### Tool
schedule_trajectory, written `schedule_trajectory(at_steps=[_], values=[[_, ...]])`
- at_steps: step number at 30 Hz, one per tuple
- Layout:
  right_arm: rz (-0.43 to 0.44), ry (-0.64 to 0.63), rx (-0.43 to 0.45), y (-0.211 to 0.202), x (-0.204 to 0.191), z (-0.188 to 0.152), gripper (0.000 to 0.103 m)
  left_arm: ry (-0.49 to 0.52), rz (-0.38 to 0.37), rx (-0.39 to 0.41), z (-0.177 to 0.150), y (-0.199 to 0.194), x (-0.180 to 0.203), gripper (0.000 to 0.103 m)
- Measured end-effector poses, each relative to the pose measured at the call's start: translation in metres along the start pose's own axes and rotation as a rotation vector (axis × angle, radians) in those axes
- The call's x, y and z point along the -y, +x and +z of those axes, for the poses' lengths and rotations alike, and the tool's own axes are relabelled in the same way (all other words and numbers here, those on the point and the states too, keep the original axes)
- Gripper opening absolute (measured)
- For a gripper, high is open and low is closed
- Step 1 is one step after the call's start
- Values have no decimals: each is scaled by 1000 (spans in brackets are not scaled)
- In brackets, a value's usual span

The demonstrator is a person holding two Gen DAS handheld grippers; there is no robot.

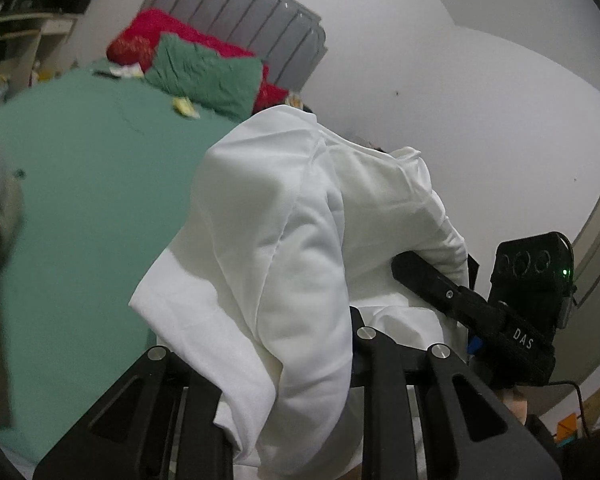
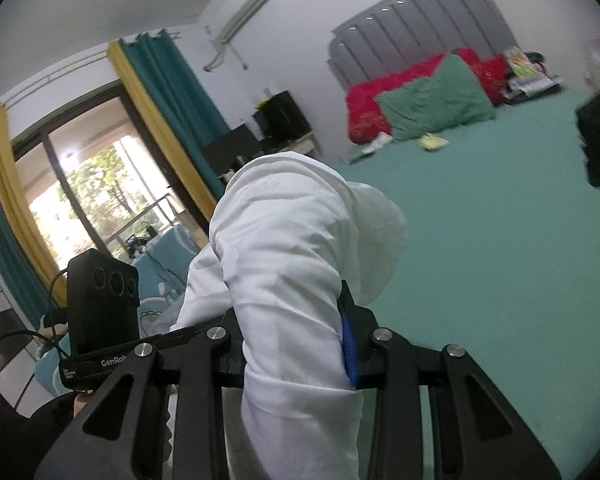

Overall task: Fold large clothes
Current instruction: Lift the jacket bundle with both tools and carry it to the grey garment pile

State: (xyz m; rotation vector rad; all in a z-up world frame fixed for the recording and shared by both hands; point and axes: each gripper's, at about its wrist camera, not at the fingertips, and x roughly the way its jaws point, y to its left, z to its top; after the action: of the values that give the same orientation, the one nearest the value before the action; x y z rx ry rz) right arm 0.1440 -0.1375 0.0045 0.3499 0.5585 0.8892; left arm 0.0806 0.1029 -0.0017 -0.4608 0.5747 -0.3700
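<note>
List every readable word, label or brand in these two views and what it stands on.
"DAS" on the right gripper, seen from the left wrist.
"GenRo", cut off by a finger link, on the left gripper, seen from the right wrist.
Small white print below it: too small to read.
Papers by the headboard: blurred, unreadable.

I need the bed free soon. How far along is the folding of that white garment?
Early. Done: both grippers have picked it up; the left gripper and right gripper each clamp the white garment, which hangs bunched above the green bedsheet. In hand: holding it up. Left: spreading it flat and making every fold; none shows yet.
</note>
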Motion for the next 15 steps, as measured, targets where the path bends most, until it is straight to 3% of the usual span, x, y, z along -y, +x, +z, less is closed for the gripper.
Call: schedule_trajectory(at_steps=[8,15], values=[[165,-30,10,83,-69,16,34,68,139,60,48,-84,-47,24],[364,-2,54,166,-133,35,34,164,296,100,113,-166,-86,24]])
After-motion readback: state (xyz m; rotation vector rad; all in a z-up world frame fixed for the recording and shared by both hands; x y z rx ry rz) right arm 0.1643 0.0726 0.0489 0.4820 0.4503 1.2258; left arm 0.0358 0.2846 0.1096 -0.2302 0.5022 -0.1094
